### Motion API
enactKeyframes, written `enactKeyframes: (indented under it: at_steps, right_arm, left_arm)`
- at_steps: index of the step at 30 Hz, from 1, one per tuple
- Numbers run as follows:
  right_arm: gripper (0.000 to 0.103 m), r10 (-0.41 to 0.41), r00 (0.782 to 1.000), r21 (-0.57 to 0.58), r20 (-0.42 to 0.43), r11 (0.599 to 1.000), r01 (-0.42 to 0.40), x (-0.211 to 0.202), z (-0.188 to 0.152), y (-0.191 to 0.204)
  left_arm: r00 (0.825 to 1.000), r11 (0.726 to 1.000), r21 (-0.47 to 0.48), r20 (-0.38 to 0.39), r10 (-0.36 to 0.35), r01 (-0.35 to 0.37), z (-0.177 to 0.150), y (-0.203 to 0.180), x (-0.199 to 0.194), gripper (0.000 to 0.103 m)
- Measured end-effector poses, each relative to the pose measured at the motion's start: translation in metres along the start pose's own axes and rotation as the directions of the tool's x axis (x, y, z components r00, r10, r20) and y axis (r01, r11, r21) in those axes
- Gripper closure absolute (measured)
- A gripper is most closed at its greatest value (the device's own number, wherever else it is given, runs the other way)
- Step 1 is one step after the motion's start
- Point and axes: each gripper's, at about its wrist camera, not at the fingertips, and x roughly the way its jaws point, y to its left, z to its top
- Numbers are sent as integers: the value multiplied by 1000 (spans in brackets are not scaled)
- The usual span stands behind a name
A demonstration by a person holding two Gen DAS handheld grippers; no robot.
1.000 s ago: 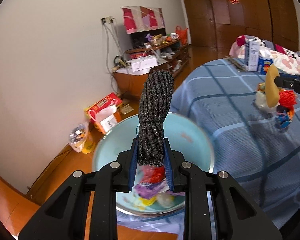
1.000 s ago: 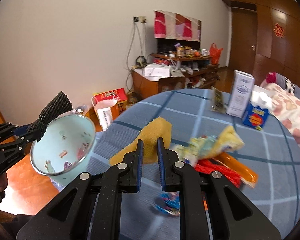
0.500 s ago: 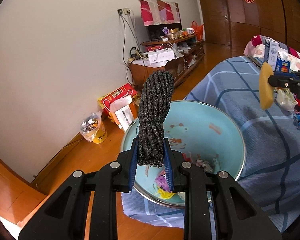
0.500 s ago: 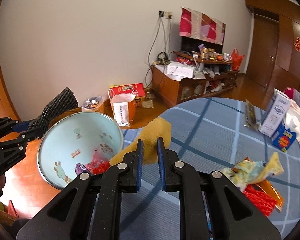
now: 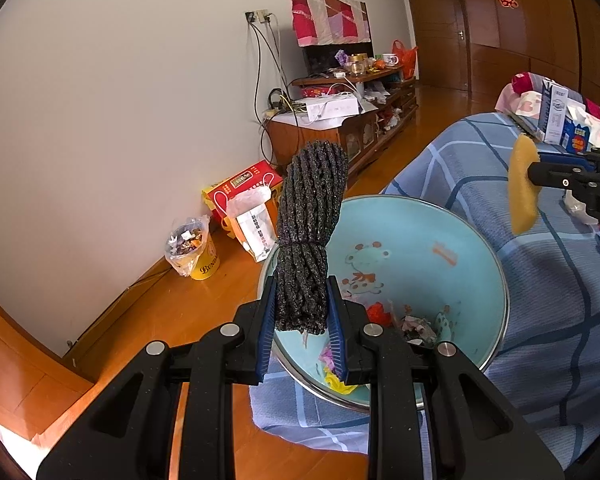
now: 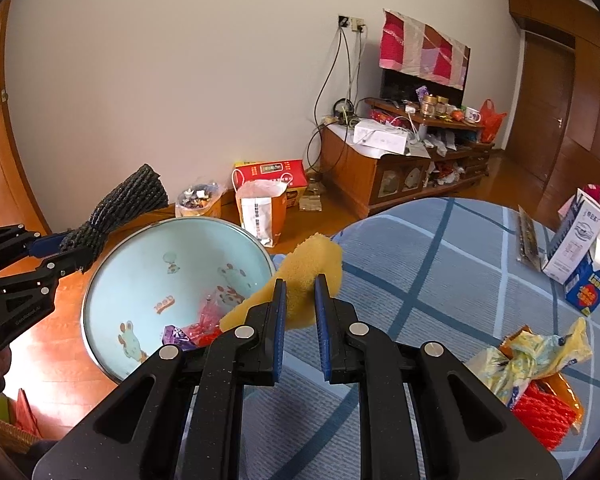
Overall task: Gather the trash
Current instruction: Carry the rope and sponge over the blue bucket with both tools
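Note:
My left gripper (image 5: 302, 314) is shut on a black corded bundle (image 5: 310, 232) that stands up over the near rim of a light blue basin (image 5: 440, 232). Red, purple and yellow wrappers (image 5: 380, 314) lie in the basin's bottom. My right gripper (image 6: 300, 300) is shut on a yellow sponge (image 6: 312, 264), held just right of the basin (image 6: 140, 268) over the edge of the blue plaid table (image 6: 440, 260). The left wrist view shows the right gripper (image 5: 536, 174) and the sponge (image 5: 522, 188) at the far right. The left gripper (image 6: 66, 252) and the bundle (image 6: 124, 200) appear left of the basin.
A pile of yellow, orange and red wrappers (image 6: 536, 364) lies on the table at the right, with cartons (image 6: 576, 240) behind it. On the wooden floor by the wall stand a yellow bucket (image 5: 194, 250), a paper bag (image 5: 254, 224) and a red box (image 5: 244, 184).
My right gripper has carried the sponge leftward from the wrapper pile to beside the basin. The left view has swung, and more of the basin's inside shows now.

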Motion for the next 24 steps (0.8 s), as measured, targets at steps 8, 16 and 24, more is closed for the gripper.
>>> enactKeyframes:
  at_steps: [8,16,24]
  right_arm:
    - [88,14,1000,-19,0,1000,-14,4,4,11]
    - [88,21,1000,-38,-7,999,-21,8,5,18]
    - [88,28,1000,-48,-12,998,-29,11,5,24]
  left_arm:
    - [1000,1000,-15,2,5,-5,0,2,1,79]
    - [1000,1000,-22,6,10,-9,0,6,1,79]
    - [1000,1000,-27,8,10,-9,-1,6,-1,79]
